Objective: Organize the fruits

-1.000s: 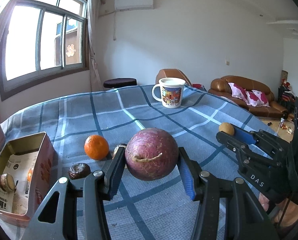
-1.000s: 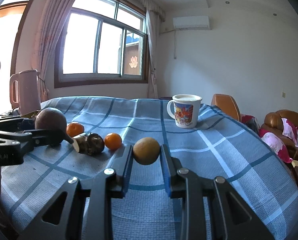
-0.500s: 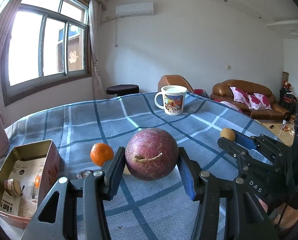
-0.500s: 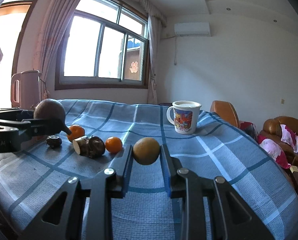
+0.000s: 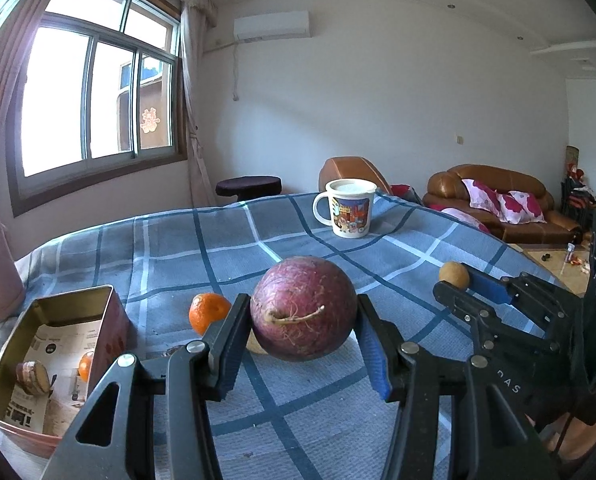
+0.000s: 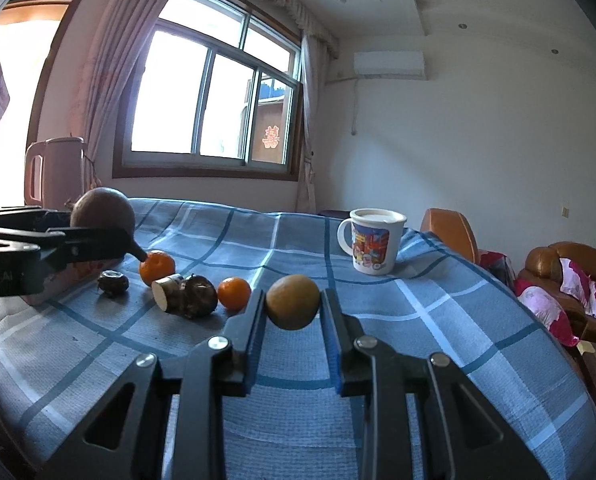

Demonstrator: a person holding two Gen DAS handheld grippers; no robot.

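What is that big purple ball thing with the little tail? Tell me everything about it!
The purple root vegetable, maybe a radish or turnip, is round, reddish-purple with pale scratchy streaks and thin root hairs. A curly tan root tail sticks out toward the left wrist camera. The left tongs squeeze it from both sides, holding it up off the blue checked tablecloth. Only the tongs' pads touch it. In the right wrist view it looks dull brown against the bright window.

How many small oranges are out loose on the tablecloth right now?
2: one orange just below the left gripper's tip, another orange right of the brown cut pieces. More may sit hidden in the tin.
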